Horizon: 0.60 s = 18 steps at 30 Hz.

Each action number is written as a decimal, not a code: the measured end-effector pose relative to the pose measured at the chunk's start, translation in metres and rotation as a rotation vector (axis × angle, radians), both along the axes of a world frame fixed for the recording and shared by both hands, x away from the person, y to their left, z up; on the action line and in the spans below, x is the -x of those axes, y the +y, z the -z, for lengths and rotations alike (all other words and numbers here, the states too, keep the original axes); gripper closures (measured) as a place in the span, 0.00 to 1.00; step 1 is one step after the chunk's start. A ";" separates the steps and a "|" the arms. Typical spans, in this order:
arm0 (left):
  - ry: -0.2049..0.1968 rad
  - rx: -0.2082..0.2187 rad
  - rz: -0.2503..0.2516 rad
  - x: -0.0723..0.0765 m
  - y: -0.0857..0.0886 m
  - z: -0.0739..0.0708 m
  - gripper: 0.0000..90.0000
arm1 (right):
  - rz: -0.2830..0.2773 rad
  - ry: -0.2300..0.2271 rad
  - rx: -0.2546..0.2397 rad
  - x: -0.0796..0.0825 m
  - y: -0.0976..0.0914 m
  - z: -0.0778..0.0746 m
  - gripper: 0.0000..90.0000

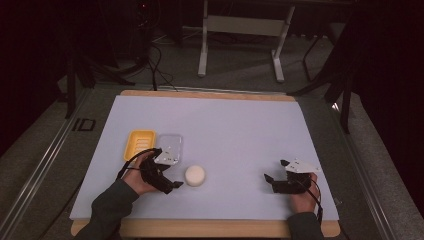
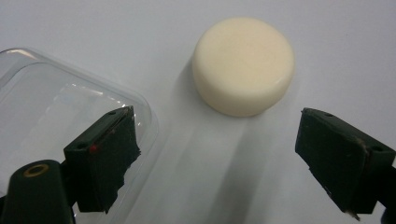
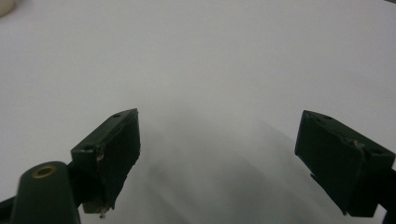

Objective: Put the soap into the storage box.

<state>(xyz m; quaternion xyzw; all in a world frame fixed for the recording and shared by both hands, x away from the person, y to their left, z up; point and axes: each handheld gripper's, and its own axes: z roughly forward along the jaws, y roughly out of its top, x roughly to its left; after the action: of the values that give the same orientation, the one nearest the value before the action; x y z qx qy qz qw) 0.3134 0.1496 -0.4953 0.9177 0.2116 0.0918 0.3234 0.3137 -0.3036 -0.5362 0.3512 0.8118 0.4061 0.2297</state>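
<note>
A cream round soap bar [image 2: 243, 72] is seen lying flat on the white table sheet [image 1: 240, 130], just ahead of the left gripper [image 2: 217, 158], whose jaws are spread wide with nothing between them. A clear plastic lid [image 2: 60, 107] is seen beneath its one jaw, beside the soap. A yellow soap dish [image 1: 139, 144] is placed next to the lid. The right gripper [image 3: 219, 158] is held well apart at the right, jaws released, empty.
</note>
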 end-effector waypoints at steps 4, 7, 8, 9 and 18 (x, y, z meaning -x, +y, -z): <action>-0.001 -0.013 0.014 -0.002 -0.004 0.000 0.16 | -0.001 0.000 0.000 0.000 0.000 0.000 0.15; 0.001 -0.018 0.020 -0.003 -0.007 0.000 0.17 | -0.001 0.000 -0.001 0.000 0.000 0.000 0.15; 0.004 -0.018 0.024 -0.004 -0.008 0.000 0.17 | -0.001 -0.001 0.000 0.000 0.000 0.000 0.15; 0.006 -0.015 0.025 -0.004 -0.009 0.000 0.17 | -0.001 -0.001 0.000 0.000 0.000 0.000 0.15; 0.015 -0.045 0.052 -0.005 -0.017 0.001 0.16 | -0.001 -0.001 -0.001 0.000 0.000 0.000 0.15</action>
<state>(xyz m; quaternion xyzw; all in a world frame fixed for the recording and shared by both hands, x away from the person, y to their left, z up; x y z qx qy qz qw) 0.3188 0.1323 -0.4961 0.9306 0.1881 0.0814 0.3034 0.3134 -0.3038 -0.5361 0.3508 0.8117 0.4067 0.2296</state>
